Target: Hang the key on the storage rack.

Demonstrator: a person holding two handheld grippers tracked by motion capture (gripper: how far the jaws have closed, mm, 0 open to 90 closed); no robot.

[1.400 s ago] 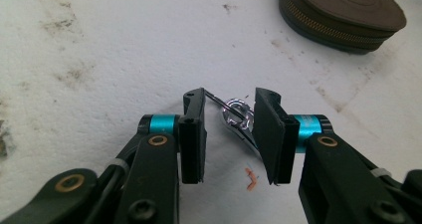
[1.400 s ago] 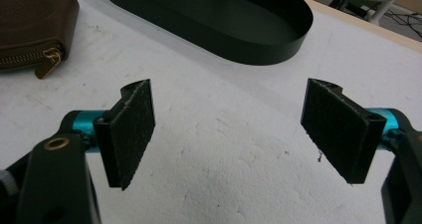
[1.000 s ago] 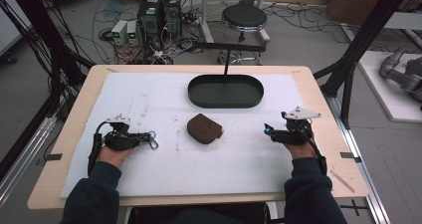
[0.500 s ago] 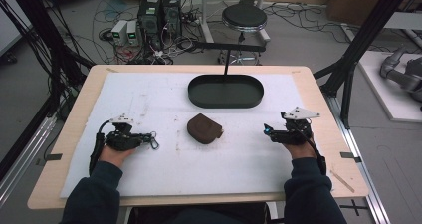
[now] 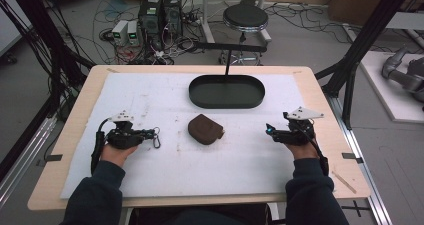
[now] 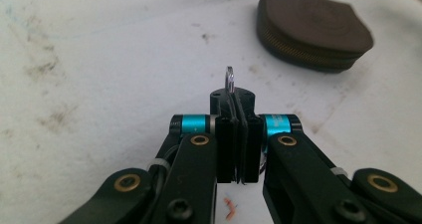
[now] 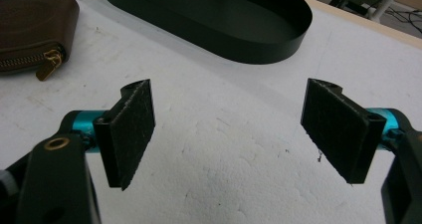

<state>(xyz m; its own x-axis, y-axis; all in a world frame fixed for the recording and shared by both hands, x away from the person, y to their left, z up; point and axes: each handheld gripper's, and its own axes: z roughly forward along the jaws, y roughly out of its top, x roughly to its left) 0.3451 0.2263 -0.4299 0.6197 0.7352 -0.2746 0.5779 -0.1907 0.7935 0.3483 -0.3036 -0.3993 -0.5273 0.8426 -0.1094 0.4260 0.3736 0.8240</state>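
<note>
The left tongs (image 5: pixel 156 136) are held pressed together, resting on the white-covered bench (image 5: pixel 250 170). A brown zipped pouch (image 5: pixel 205 129) is located at centre, near a black oval tray (image 5: pixel 226 91). The right tongs (image 7: pixel 226 122) are spread wide, empty.

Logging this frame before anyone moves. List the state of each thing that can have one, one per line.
Left claw: shut on a small metal ring, low over the mat.
Right claw: open, nothing between its pads.
Pouch: zipped shut, lying flat on the mat, untouched.
Tray: empty, upright on the mat beyond the pouch.
Mat: spread flat, stained.
</note>
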